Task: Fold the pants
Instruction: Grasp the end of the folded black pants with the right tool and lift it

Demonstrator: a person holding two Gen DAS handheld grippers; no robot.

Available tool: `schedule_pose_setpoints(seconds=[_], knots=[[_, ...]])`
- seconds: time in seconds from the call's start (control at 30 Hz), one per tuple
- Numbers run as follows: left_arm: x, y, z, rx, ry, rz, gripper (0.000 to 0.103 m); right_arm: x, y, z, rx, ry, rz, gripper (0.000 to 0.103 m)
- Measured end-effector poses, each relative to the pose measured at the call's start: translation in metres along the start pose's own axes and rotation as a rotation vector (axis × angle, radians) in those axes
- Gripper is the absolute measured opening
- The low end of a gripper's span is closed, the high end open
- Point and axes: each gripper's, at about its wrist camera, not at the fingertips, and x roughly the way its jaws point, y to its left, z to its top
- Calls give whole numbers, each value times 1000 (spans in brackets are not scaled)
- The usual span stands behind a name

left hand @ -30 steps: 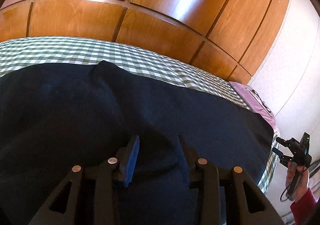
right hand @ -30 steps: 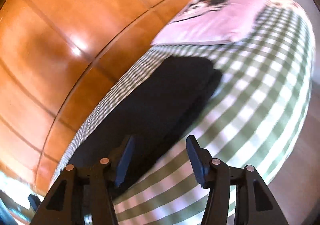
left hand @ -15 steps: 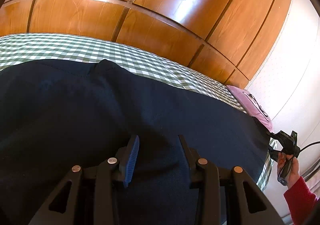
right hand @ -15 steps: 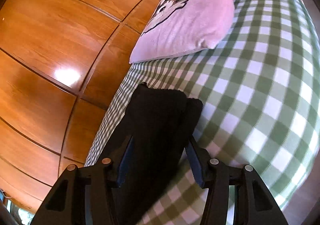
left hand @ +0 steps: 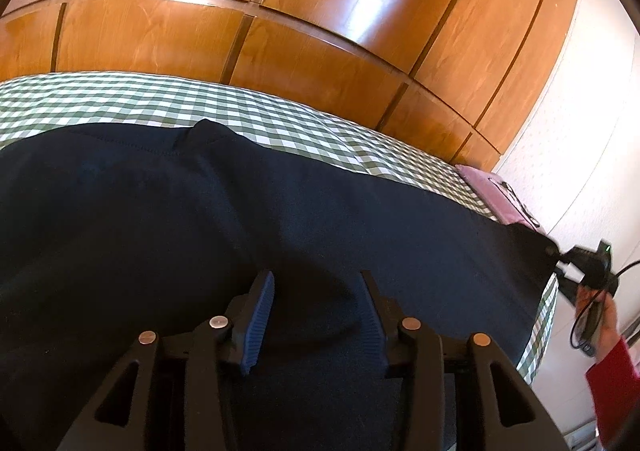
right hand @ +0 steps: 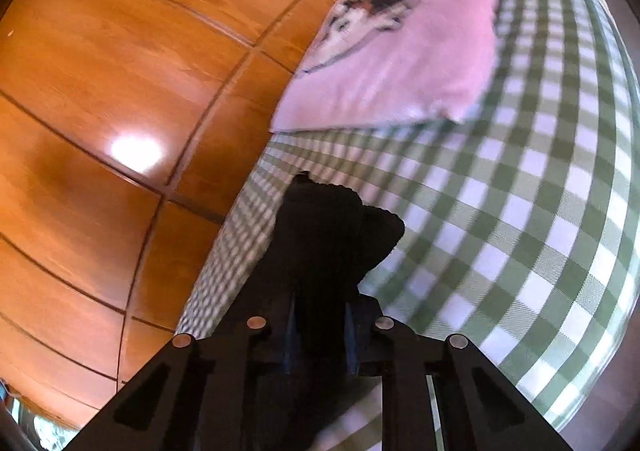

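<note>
Dark navy pants [left hand: 240, 211] lie spread along the green-checked bed [left hand: 120, 99]. My left gripper [left hand: 316, 303] is open, its blue-padded fingers [left hand: 256, 315] low over the middle of the pants with cloth between them. My right gripper [right hand: 318, 325] is shut on the cuff end of the pants [right hand: 328, 219], which bunches up between its jaws. The right gripper also shows in the left wrist view [left hand: 576, 263], at the far right end of the pants.
A pink pillow [right hand: 404, 51] with an animal print lies at the head of the bed, just beyond the cuffs. Wooden wardrobe panels [left hand: 280, 11] run along the bed's far side. A white wall [left hand: 592, 111] stands at the right.
My right gripper has come in over the cuff end of the pants and closed on it. My left gripper has stayed open over the middle of the pants.
</note>
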Motion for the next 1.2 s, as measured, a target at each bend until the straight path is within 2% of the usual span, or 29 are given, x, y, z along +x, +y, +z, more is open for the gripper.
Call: schedule_pose_setpoints(seconds=[0.17,0.37,0.53,0.63,0.87,1.0,1.2], knots=[[1,3,1,-9,3,-9,43,-14,46,-2,-117,-25,8,19],[-5,-3,7,-8,20,24,44,-23,92,-10,-201,-46,17,19],[-25,4,10,-65,-16,26,44,-38,126,-21,-258,-59,57,19],[-36,9,13,-66,-30,63,45,-46,149,-33,-322,-69,86,19],[-50,18,8,-7,-24,169,45,-56,211,-74,-479,-68,159,19],[-55,28,1,-46,-21,161,45,-51,241,-104,-569,-48,199,19],[-63,41,-11,-115,-26,136,45,-30,270,-161,-663,62,271,19]])
